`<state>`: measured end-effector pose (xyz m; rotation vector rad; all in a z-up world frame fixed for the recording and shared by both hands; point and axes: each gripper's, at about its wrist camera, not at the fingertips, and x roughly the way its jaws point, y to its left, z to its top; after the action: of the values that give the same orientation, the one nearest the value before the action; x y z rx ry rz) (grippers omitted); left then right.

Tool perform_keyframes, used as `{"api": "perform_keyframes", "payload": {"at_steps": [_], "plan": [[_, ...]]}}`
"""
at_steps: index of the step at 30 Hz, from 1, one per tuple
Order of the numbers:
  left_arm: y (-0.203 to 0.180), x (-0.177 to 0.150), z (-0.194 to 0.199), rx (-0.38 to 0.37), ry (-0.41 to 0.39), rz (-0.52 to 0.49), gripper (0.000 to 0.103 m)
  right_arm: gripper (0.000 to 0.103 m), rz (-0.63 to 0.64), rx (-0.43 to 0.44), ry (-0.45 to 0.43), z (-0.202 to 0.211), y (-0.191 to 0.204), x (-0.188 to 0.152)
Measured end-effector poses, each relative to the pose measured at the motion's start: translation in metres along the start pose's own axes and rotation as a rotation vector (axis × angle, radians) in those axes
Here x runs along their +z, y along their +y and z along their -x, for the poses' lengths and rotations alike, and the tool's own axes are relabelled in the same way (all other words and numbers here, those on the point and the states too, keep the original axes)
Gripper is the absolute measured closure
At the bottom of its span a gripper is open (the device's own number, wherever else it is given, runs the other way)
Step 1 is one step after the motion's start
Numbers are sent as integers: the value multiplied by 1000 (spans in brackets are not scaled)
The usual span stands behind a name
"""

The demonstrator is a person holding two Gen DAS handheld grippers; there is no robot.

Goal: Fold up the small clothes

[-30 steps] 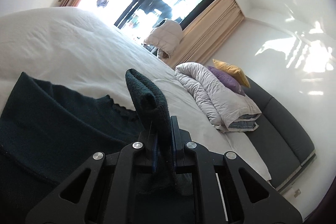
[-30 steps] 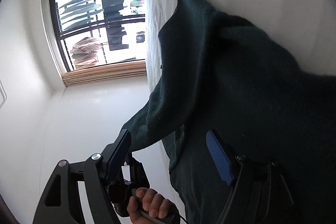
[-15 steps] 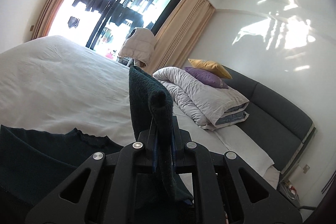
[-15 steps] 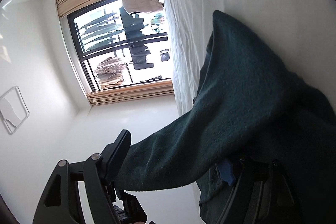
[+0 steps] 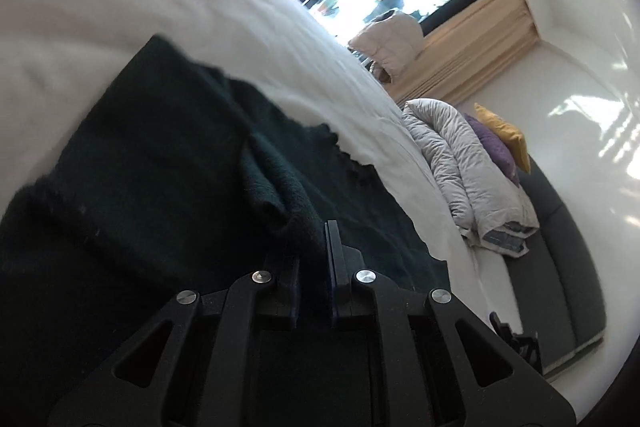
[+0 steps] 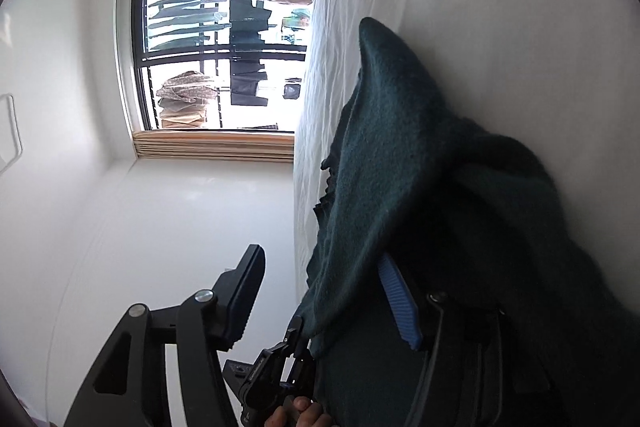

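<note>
The dark green knit garment (image 5: pixel 160 187) lay spread on the white bed (image 5: pixel 120 7), one folded edge rising into the left hand-held gripper (image 5: pixel 314 259), whose jaws were closed on that fold. In the right wrist view, the right hand-held gripper (image 6: pixel 324 291) stood with its fingers wide apart; the garment (image 6: pixel 400 167) draped over its blue-padded finger (image 6: pixel 398 299). A grey duvet (image 5: pixel 472 171) lay bundled by the headboard.

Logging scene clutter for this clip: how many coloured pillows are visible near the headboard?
2, in the left wrist view: a yellow pillow against the wall and a purple pillow in front of it, both resting on the folded grey duvet. Others may be hidden behind it.
</note>
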<state>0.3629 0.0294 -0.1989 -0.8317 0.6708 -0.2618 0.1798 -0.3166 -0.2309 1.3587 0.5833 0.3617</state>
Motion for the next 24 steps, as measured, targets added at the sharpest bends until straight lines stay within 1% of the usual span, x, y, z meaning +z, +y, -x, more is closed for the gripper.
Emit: {"api": "perform_keyframes", "payload": {"at_steps": [2, 5, 8, 10, 11, 13, 15, 16, 18, 19, 21, 23, 24], "plan": [[13, -7, 8, -5, 12, 38, 93, 39, 10, -40, -15, 17, 4, -5], [18, -24, 21, -6, 57, 51, 93, 38, 19, -79, -52, 47, 8, -14], [16, -40, 31, 41, 131, 17, 93, 36, 29, -114, -111, 70, 13, -16], [14, -49, 29, 64, 200, 1, 93, 36, 54, -118, -140, 75, 21, -12], [13, -48, 27, 67, 218, 2, 93, 36, 64, -121, -138, 74, 24, -10], [9, -41, 27, 53, 204, 18, 93, 36, 68, -118, -115, 66, 30, -7], [9, -29, 28, 35, 161, 22, 92, 36, 86, -120, -94, 57, 37, -8], [5, -19, 28, 33, 132, -10, 92, 36, 110, -124, -78, 52, 42, -8], [-5, -1, 29, 59, 90, -99, 92, 36, 138, -140, -63, 43, 47, -11], [-5, 3, 27, 75, 100, -115, 92, 36, 139, -136, -55, 40, 46, -12], [-1, 4, 28, 51, 124, -108, 92, 36, 130, -132, -44, 37, 42, -14], [-3, 4, 24, 71, 136, -137, 92, 36, 127, -144, -31, 32, 37, -17], [1, 2, 23, 76, 136, -135, 92, 36, 119, -156, -20, 29, 34, -18]]}}
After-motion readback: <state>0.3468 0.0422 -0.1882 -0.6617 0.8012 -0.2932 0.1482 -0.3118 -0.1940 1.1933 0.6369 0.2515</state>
